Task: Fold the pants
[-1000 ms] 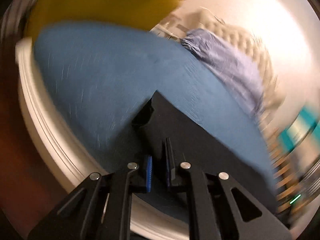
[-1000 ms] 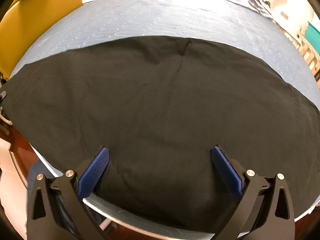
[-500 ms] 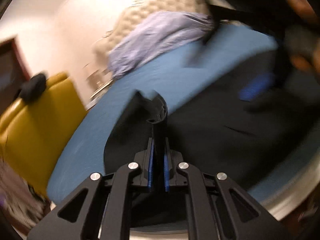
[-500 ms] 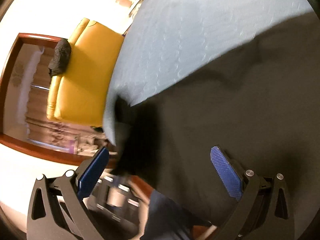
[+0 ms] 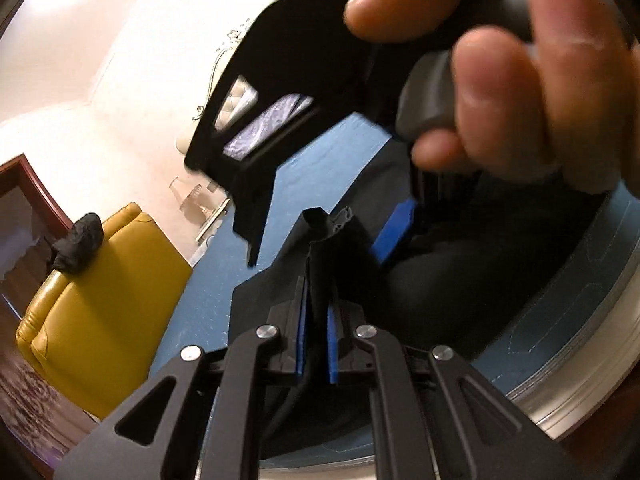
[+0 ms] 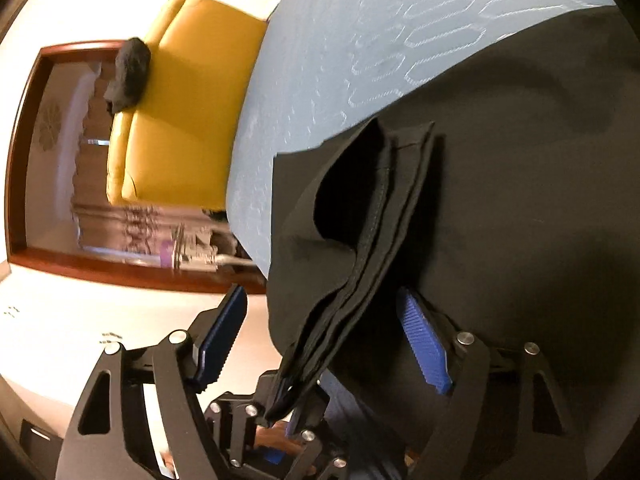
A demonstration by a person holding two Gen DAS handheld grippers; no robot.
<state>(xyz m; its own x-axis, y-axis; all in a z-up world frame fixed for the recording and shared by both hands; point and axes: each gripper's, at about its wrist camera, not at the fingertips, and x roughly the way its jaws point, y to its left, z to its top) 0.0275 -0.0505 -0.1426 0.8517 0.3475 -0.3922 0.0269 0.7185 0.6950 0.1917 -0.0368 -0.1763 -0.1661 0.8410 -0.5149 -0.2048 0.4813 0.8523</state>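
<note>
Black pants [image 6: 520, 184] lie spread on a blue bed cover [image 6: 360, 40]. My left gripper [image 5: 316, 324] is shut on a raised hem of the pants [image 5: 320, 264], pinching the layered edge upright. In the right wrist view that pinched edge [image 6: 360, 240] rises from the left gripper [image 6: 280, 412] at the bottom. My right gripper [image 6: 324, 340] is open, its blue pads on either side of the lifted edge, not touching it. In the left wrist view the right gripper [image 5: 320, 208] looms close above, held by a hand [image 5: 520, 80].
A yellow armchair [image 5: 92, 320] with a dark bundle [image 5: 78, 248] on its back stands left of the bed. A white bed frame rim [image 5: 580, 380] runs along the mattress edge. A wood-framed doorway [image 6: 24, 160] is behind the chair.
The left gripper has lifted the pinched pants edge and swung toward the right gripper. The right gripper has turned sideways and come in around the lifted edge, still open.
</note>
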